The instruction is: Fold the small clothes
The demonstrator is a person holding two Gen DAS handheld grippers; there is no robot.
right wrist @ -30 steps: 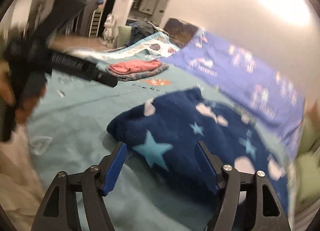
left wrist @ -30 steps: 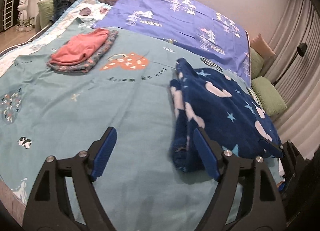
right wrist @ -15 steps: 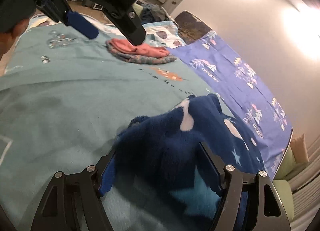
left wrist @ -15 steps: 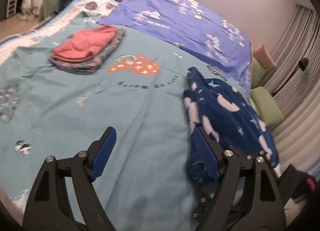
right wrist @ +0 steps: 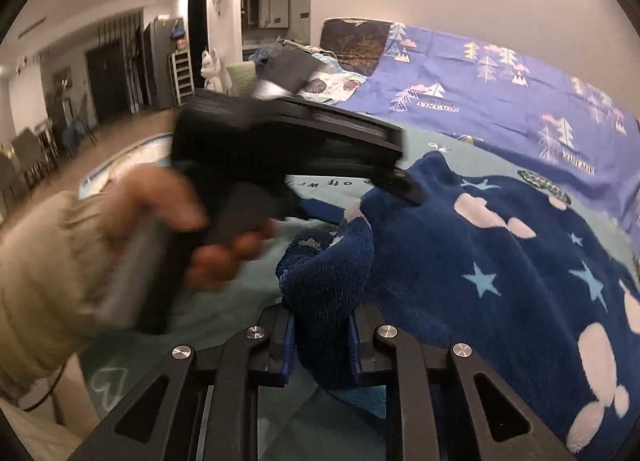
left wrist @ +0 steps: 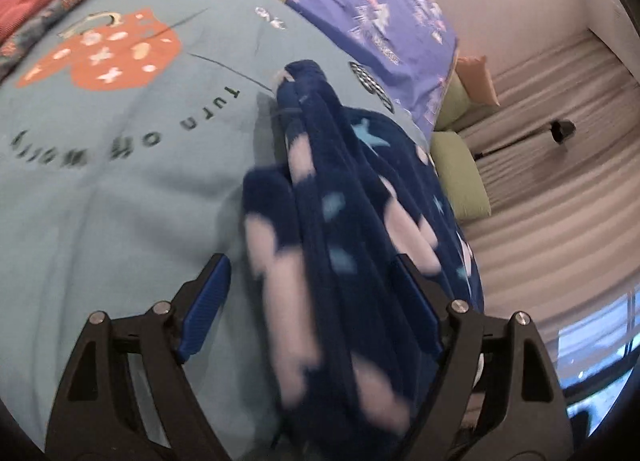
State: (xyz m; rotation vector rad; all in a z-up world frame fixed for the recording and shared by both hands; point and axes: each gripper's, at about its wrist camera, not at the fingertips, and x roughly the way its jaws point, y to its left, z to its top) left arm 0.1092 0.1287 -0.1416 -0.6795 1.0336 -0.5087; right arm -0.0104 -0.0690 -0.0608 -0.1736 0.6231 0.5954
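Navy fleece garment with pink and blue shapes lies on my teal bedsheet. My right gripper has just closed, pinching its edge. My left gripper straddles its folds, wide open.

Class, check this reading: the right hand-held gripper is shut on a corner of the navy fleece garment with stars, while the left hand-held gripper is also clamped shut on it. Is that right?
Not quite. The right hand-held gripper has just closed on the navy fleece garment, as the right wrist view shows. The left hand-held gripper is open: in the left wrist view its fingers stand wide on either side of the fleece.
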